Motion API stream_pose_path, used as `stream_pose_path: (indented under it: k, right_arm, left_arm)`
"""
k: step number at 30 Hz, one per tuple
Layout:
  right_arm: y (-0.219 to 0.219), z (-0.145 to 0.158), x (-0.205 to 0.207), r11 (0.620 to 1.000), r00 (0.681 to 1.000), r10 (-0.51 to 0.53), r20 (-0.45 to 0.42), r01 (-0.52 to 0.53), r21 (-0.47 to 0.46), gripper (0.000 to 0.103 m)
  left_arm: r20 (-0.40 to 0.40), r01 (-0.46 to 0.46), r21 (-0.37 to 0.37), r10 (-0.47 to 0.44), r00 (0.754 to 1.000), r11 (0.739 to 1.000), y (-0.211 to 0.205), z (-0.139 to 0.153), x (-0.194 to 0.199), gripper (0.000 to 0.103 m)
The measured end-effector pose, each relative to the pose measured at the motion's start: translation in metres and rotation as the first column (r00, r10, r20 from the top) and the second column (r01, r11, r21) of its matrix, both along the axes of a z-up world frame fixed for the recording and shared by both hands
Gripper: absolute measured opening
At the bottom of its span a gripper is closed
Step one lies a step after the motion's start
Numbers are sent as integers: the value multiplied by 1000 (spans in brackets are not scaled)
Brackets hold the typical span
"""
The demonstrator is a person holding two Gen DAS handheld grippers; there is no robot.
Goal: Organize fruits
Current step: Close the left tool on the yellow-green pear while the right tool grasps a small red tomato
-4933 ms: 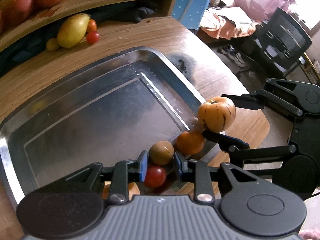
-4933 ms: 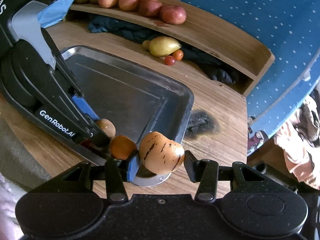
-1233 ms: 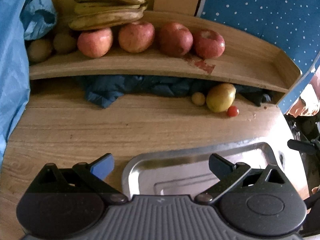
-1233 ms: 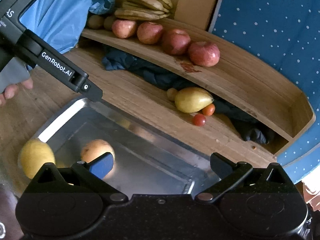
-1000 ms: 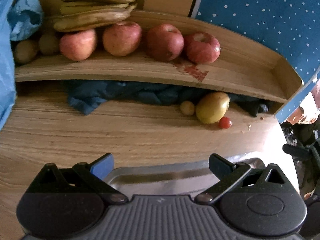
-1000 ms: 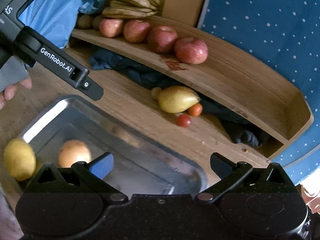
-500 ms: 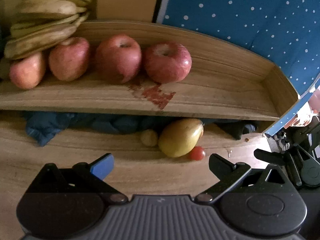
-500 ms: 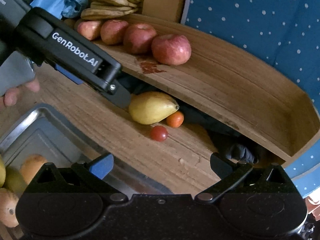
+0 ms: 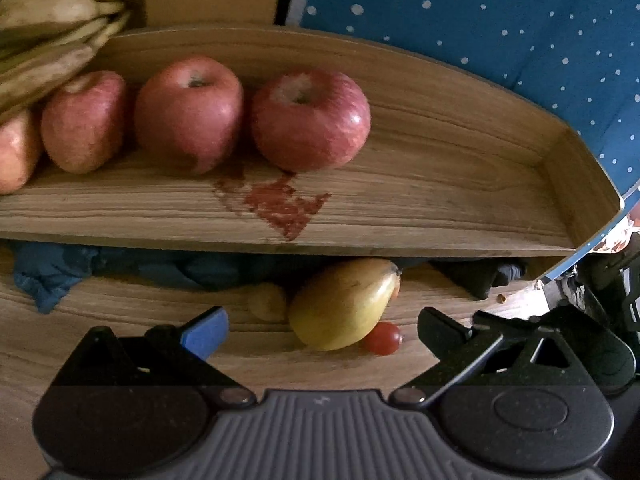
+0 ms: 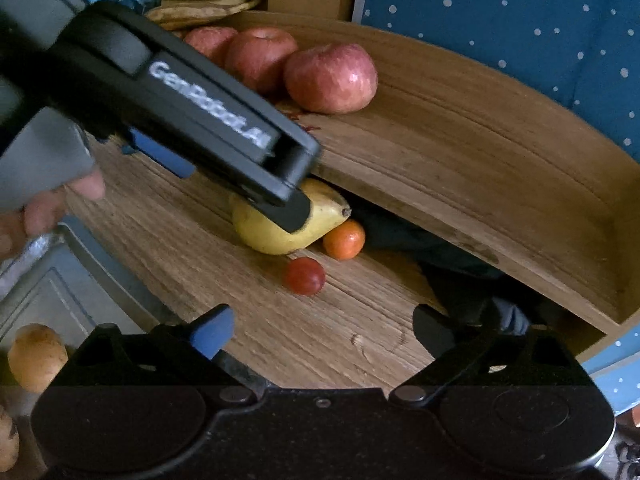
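The left gripper is standing wide open and empty, and the yellow pear is lying just beyond its jaws, on the table under the near edge of the wooden shelf. The long axis of the pear is running left-near to right-far, stem end to the right. A red cherry tomato is lying in front of the right gripper, whose jaws have just been closing a little, with nothing between them. The left one is nearer to the pear.

table: pear, tomato | shelf: apples, bananas
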State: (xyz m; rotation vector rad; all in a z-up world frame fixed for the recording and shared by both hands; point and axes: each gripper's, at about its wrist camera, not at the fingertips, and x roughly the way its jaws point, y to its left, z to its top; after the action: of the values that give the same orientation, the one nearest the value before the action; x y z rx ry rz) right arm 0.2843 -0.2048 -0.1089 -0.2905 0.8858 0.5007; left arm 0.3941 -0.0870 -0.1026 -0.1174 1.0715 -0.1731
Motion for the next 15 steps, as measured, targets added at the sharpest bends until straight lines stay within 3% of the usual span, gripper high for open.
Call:
stream_pose_path:
  k: [10, 15]
  right_arm:
    - [2, -8, 11, 999, 999, 28, -21, -27, 37, 68]
    - [3, -10, 14, 999, 999, 28, -21, -27, 46, 60]
  left_arm:
    - [-44, -18, -40, 17, 999, 999, -11, -12, 14, 102]
    - [-69, -20, -20, 19, 997, 1000, -14, -15, 20, 89]
